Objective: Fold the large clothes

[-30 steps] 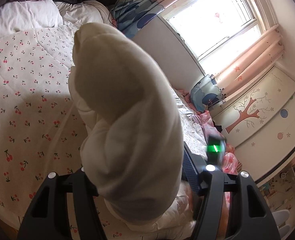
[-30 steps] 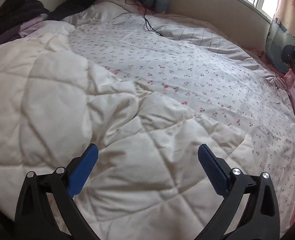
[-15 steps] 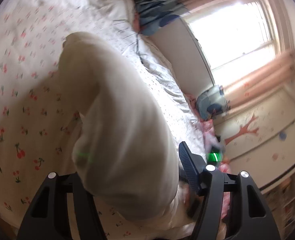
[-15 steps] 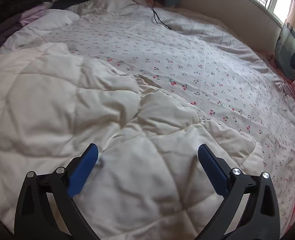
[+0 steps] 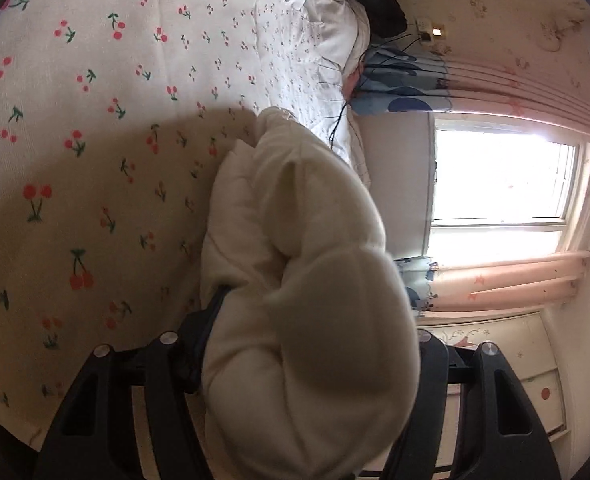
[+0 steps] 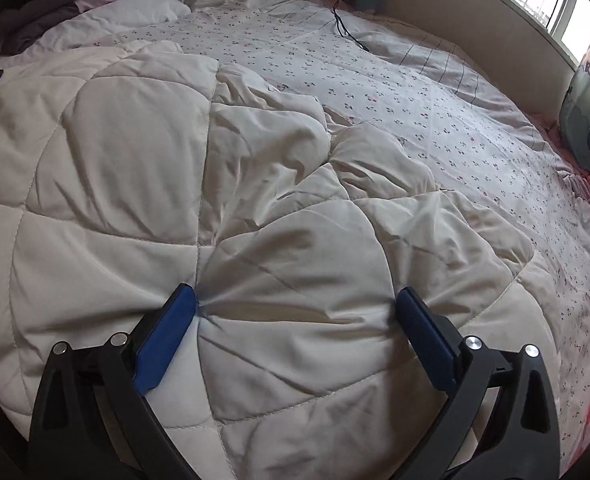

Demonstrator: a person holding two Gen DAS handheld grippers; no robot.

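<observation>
A large cream quilted garment [image 6: 215, 208] lies spread over the bed. My left gripper [image 5: 307, 340] is shut on a thick bunched fold of this cream garment [image 5: 311, 320], which bulges up between the jaws and hides the fingertips. It holds the fold above the cherry-print bedsheet [image 5: 75, 120]. My right gripper [image 6: 295, 308] is open, its blue pads [image 6: 167, 336] pressed down on the quilted fabric near the bed's front edge, with a panel of fabric between them.
The cherry-print sheet [image 6: 395, 80] covers the far half of the bed. Dark and purple clothes [image 6: 47, 4] are piled at the head. A black cable [image 6: 347, 28] lies on the sheet. A window [image 5: 499, 176], pink curtains [image 5: 507, 280] and a painted dresser [image 5: 507, 360] are on the right.
My left gripper has rolled sideways with the cream fold still in it, and the sheet looks closer. My right gripper has moved down onto the quilted fabric, pads now touching it.
</observation>
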